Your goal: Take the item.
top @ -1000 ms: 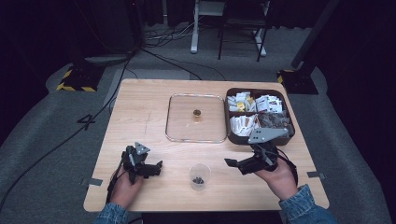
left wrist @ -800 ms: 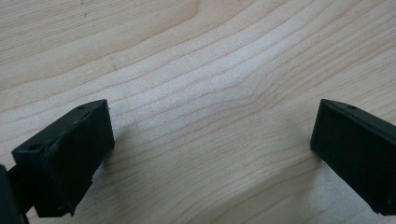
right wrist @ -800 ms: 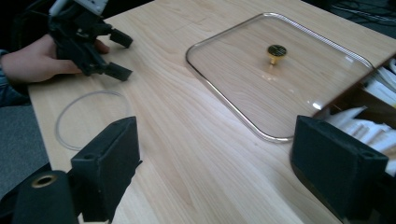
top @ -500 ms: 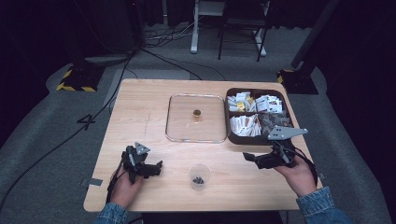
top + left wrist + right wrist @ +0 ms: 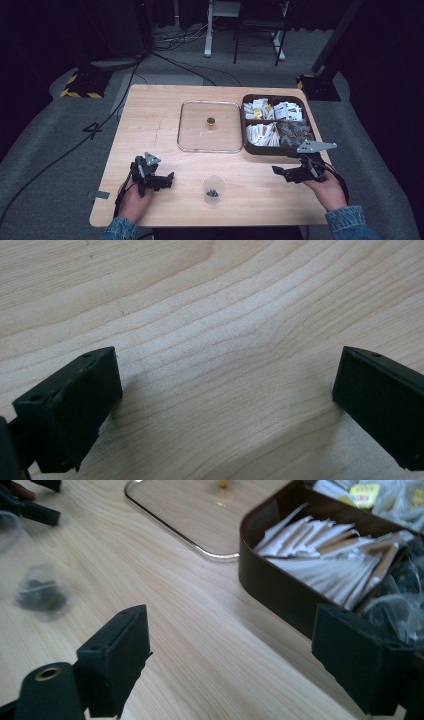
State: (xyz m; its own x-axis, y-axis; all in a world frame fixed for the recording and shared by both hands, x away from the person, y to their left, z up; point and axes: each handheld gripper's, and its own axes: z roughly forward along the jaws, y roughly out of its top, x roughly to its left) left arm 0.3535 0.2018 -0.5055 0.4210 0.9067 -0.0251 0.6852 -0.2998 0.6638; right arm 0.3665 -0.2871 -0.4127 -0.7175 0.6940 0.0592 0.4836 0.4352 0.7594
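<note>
Left claw (image 5: 167, 179) and right claw (image 5: 280, 172), both spread apart and empty, flanking clear cup (image 5: 213, 189) on wooden counter (image 5: 150, 125), near brown tray (image 5: 249, 145).

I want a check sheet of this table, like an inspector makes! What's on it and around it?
Surface: wooden table, bare grain under the left jaws.
Job's things: clear cup with dark bits inside, standing between the grippers; brown box of packets; clear lid with a small knob, lying flat beside the box.
Clutter: nothing seen.
Grippers: left gripper open, low over the table; right gripper open, near the box, holding nothing.
Cables: black cables on the floor behind.
Surroundings: grey carpet, chair legs, dark room.
</note>
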